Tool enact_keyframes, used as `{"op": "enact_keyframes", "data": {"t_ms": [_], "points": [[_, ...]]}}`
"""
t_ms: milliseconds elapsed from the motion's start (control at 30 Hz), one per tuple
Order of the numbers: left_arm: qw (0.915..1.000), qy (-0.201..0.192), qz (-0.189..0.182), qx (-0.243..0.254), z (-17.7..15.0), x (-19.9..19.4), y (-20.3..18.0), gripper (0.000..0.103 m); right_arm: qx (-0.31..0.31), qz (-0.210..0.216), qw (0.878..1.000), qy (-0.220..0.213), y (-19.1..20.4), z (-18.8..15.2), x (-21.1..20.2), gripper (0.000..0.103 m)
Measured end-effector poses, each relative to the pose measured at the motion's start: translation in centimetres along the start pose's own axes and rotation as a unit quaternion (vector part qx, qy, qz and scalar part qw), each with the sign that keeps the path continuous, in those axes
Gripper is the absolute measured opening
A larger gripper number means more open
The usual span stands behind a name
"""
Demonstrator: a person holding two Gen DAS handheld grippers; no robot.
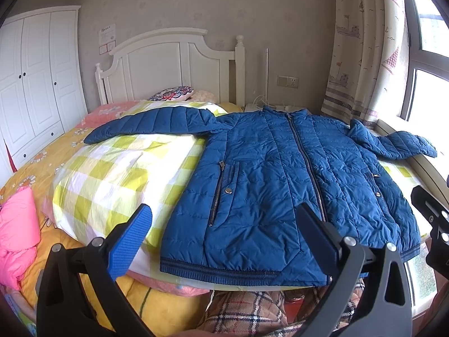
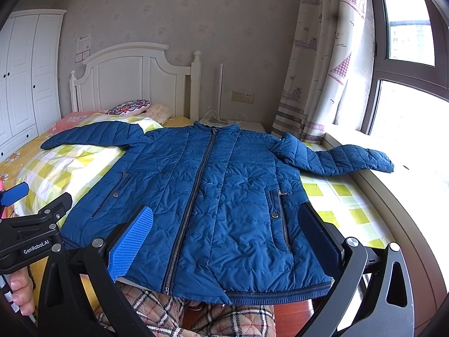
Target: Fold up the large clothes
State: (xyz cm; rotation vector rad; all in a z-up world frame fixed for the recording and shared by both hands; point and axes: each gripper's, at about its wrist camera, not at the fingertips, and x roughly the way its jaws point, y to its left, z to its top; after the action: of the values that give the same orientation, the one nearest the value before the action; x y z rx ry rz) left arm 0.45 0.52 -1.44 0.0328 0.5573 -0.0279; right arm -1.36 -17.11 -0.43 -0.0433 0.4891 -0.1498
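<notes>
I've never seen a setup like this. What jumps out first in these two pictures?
A blue quilted jacket dominates, spread flat and zipped on a green-and-white checked quilt, both sleeves stretched sideways. Two open grippers frame the foreground near its hem: the left gripper and the right gripper. A bright pink garment lies at the far left.

**Jacket spread across the bed**

The jacket [image 1: 275, 185] lies flat on the bed [image 1: 112, 174], front up, collar toward the headboard [image 1: 168, 64], hem at the near edge. Its sleeves reach out left and right. A wardrobe [image 1: 36, 78] stands left, the window [image 2: 407, 84] right.
</notes>
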Motion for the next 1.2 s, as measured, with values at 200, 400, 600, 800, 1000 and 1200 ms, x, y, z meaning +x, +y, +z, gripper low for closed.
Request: {"op": "enact_keyframes", "data": {"t_ms": [200, 400, 600, 800, 1000, 1200], "points": [[1.0, 0.0, 0.001, 0.0, 0.1, 0.1, 0.0, 0.101, 0.0, 0.0, 1.0, 0.001, 0.0, -0.1, 0.1, 0.099], [1.0, 0.007, 0.003, 0.0, 0.2, 0.7, 0.2, 0.101, 0.0, -0.003, 1.0, 0.001, 0.2, -0.2, 0.2, 0.099], [0.9998, 0.018, 0.009, 0.002, 0.3, 2.6, 0.1, 0.101, 0.003, -0.008, 1.0, 0.004, -0.2, -0.3, 1.7, 0.099], [0.9984, 0.053, 0.018, 0.006, 1.4, 7.4, -0.8, 0.101, 0.016, -0.014, 1.0, 0.019, -1.2, 0.2, 5.6, 0.099], [0.9969, 0.074, 0.024, 0.006, 4.4, 14.2, -2.7, 0.101, 0.112, -0.003, 0.991, 0.068, -6.0, 2.0, 12.3, 0.099], [0.9859, 0.129, 0.032, 0.102, 8.0, 25.1, -6.6, 0.101, 0.241, -0.054, 0.962, 0.12, -16.2, 2.5, 19.6, 0.099]]}}
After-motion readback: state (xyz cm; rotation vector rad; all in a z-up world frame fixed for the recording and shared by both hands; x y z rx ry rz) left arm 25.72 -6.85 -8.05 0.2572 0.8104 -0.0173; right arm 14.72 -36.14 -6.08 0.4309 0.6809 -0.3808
